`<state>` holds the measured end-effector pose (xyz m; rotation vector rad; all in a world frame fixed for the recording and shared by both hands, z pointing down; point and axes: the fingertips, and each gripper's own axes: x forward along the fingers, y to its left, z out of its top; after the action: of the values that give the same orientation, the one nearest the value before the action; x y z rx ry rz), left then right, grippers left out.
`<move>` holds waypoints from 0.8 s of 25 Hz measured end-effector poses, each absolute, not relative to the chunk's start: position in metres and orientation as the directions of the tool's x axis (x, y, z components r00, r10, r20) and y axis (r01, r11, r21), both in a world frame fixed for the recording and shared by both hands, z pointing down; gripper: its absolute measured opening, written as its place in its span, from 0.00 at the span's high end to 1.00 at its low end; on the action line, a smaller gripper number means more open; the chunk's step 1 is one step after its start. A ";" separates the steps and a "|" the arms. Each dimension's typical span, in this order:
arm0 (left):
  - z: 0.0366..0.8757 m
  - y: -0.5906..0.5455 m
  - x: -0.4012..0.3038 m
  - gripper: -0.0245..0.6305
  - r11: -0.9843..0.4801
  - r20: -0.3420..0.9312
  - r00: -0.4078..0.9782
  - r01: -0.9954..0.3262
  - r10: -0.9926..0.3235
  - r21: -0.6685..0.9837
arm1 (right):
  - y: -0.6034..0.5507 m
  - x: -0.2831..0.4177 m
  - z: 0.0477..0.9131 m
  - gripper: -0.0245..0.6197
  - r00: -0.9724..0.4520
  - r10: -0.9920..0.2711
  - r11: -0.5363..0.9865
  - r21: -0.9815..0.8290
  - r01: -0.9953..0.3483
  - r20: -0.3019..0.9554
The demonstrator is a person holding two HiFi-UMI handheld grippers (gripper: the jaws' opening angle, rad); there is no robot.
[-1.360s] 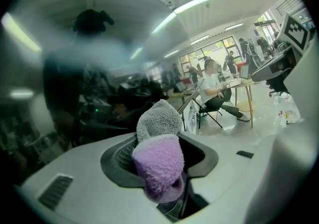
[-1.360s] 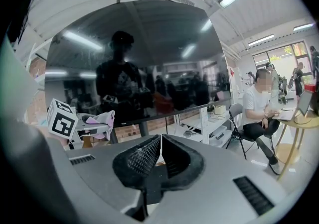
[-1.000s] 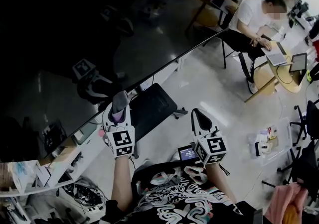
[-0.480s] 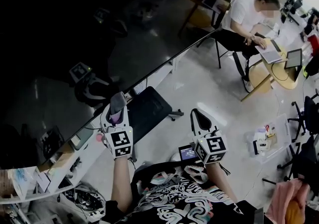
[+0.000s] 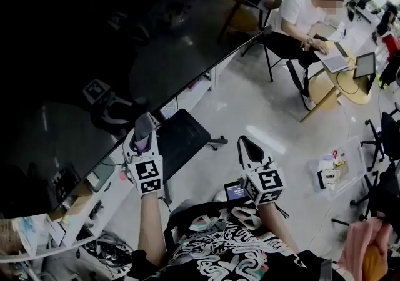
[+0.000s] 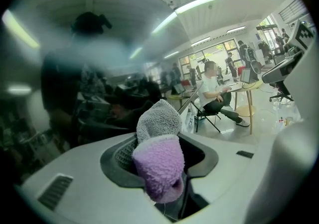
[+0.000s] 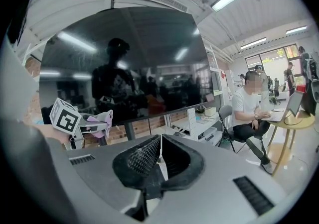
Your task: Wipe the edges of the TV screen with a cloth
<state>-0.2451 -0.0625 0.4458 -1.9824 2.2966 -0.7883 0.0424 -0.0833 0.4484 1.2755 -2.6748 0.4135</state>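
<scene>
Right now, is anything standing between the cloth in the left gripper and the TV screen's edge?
Nothing visible does. The left gripper is shut on the cloth, whose tip sits right at the lower edge of the TV screen; whether it touches cannot be told. The right gripper hangs apart, shut and empty.

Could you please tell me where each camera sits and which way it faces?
Head view: on the person's head, looking steeply down at the TV screen, both forearms, the left claw and the right claw.
Left gripper view: on the left claw, looking along jaws shut on the cloth, close to the screen.
Right gripper view: on the right claw, past its shut jaws toward the screen; the left claw shows at left.
Shared: both gripper views show the seated person.
</scene>
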 end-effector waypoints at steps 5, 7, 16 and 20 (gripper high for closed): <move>0.448 -0.070 -0.241 0.68 0.077 0.313 -0.202 -0.926 -0.928 -0.369 | -0.085 0.058 0.453 0.91 -0.610 -0.751 0.581 -0.186 -0.793 0.253; 0.448 -0.071 -0.238 0.68 0.075 0.318 -0.201 -0.927 -0.927 -0.369 | -0.085 0.067 0.454 0.91 -0.602 -0.757 0.570 -0.193 -0.798 0.254; 0.449 -0.083 -0.227 0.68 0.062 0.330 -0.193 -0.928 -0.924 -0.368 | -0.090 0.095 0.448 0.91 -0.559 -0.794 0.522 -0.202 -0.829 0.238; 0.446 -0.095 -0.219 0.68 0.055 0.324 -0.182 -0.930 -0.928 -0.364 | -0.102 0.113 0.443 0.91 -0.533 -0.817 0.497 -0.200 -0.845 0.220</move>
<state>-0.2189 -0.0954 0.4456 -2.0106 2.2841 -0.7914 0.1128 -0.1020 0.4428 1.4670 -2.6340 0.4349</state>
